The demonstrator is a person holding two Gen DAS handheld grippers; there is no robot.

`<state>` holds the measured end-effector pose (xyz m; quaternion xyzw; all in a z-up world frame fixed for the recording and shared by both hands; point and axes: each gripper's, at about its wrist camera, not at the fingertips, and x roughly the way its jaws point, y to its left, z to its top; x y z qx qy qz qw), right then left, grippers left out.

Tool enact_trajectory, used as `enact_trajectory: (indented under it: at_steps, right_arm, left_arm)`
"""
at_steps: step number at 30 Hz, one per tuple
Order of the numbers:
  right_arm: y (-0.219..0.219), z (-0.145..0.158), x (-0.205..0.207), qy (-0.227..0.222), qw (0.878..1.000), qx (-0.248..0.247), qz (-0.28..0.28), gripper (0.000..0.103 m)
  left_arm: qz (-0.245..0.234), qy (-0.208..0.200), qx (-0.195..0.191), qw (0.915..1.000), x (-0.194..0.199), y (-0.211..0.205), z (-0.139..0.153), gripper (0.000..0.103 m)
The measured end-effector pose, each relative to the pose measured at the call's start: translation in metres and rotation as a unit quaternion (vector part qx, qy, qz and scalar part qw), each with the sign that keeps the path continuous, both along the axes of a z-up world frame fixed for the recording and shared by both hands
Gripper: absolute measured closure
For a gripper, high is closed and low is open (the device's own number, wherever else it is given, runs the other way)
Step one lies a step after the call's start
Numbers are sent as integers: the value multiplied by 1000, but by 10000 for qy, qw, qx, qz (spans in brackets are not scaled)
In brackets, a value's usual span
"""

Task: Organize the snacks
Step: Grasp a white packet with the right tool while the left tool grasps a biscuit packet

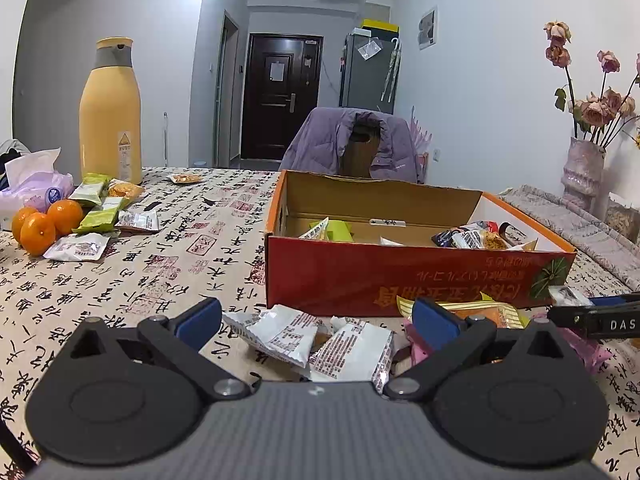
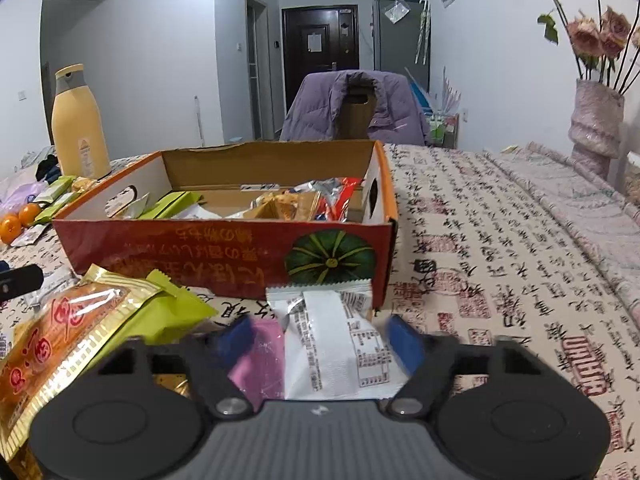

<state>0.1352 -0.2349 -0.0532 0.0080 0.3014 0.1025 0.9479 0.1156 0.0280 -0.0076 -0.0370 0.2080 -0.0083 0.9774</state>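
- Open red-and-orange cardboard box (image 2: 224, 248) with a green pumpkin print, standing on the calligraphy-print tablecloth (image 2: 500, 240), lid off, brown inside
- Inside, at one end: a green snack packet (image 2: 172, 204) and a pale wrapper leaning on the end wall
- Inside, at the other end: a heap of mixed snack packets (image 2: 304, 200) in clear, orange, red and silver wrappers, lying against the end wall with the oval hand hole
- Bare cardboard floor between the two heaps
- Just in front of the box: a white sealed snack packet (image 2: 332, 344) with printed text, lying between the blue pads of the right gripper (image 2: 320, 340); jaws half apart, pads blurred, not seen pressing on the wrapper
- Beside it a pink wrapper (image 2: 260, 364), a lime-green packet (image 2: 176, 312) and a gold-edged orange pastry packet (image 2: 68, 332), all on the cloth outside the box
- Left gripper (image 1: 316, 320) with jaws wide apart, nothing clamped, low over two crumpled white packets (image 1: 316, 340) lying in front of the box
- Far side of the table: more green and white packets (image 1: 100, 208) loose beside three small oranges (image 1: 44, 224), a tall yellow thermos jug (image 1: 110, 112) with a grey collar, and a purple tissue pack (image 1: 36, 184)
- Textured pink vase (image 1: 584, 172) at the table's other edge, holding dried pink roses (image 1: 596, 104)
- Purple quilted jacket (image 1: 352, 140) draped over the chair behind the box
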Motion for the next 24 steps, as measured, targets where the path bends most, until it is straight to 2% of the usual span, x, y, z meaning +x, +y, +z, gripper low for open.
enact_trajectory:
  at_steps: [1,2,6,16,24]
  right_arm:
    - [0,1,-1,-35,10000,2,3,52]
    - [0,1,-3,-80,10000,-26,-20,54]
    - [-1,3,-9,-237,9997,18,-84,55]
    - [-5,16,-40,-974,9943,-112,-411,56]
    - [-3,12,-60,-1118,9929,-149,-387,56]
  left_arm:
    - [-1,6,4,10000,0,0,0,0]
    - [0,14,9,10000,1,0,0,0]
    - [18,31,25,10000,1,-1,-1,0]
    - [74,120,136,9998,-1,1,7,0]
    - [15,374,268,9989,-9,12,15,0]
